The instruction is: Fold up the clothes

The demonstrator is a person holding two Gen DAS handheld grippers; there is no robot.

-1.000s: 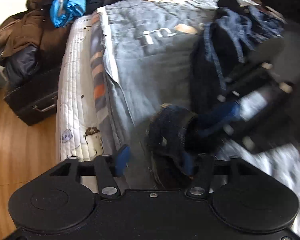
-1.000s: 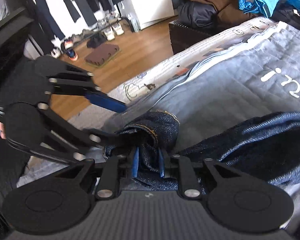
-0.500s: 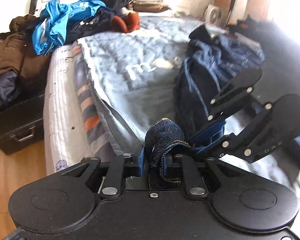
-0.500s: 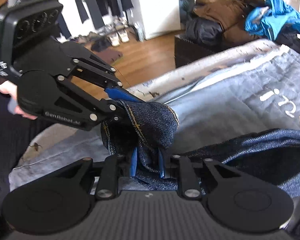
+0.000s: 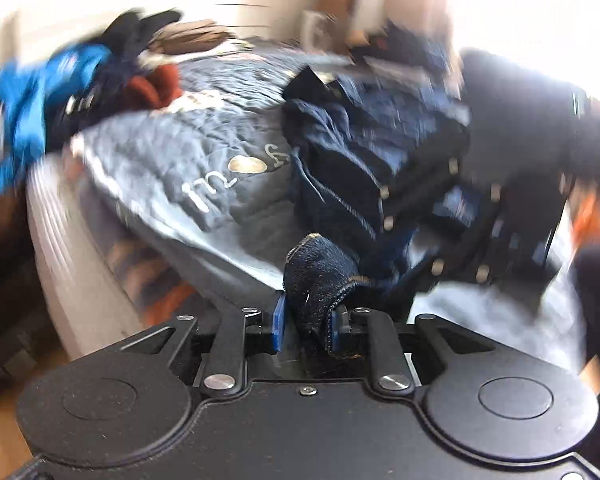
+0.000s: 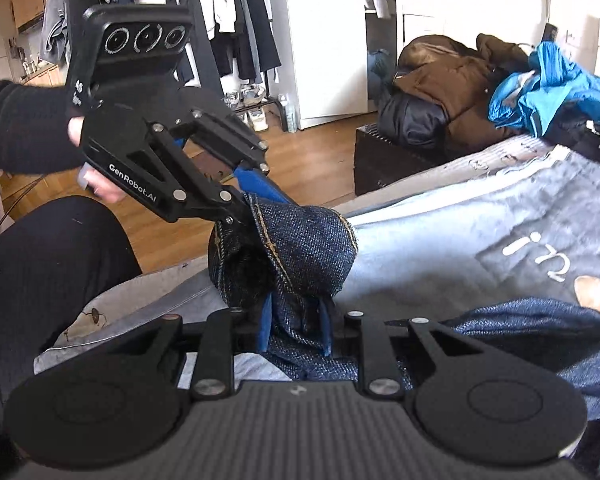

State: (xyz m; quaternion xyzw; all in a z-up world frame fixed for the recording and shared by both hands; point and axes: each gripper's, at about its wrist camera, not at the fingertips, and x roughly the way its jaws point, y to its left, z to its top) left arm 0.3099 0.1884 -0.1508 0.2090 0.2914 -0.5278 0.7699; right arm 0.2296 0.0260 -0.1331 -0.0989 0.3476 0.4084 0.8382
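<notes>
The left gripper (image 5: 306, 322) has its blue pads clamped on a bunched hem of the dark blue denim jeans (image 6: 300, 252), its jaws having just been closing and then easing a touch wider, with the cloth between them. The right gripper (image 6: 294, 328) is pinched on the same hem just beside it, lifted clear of the grey quilted bedspread (image 6: 480, 232). The rest of the jeans trails across the bedspread; a bright blue jacket (image 6: 548, 88) lies well apart.
</notes>
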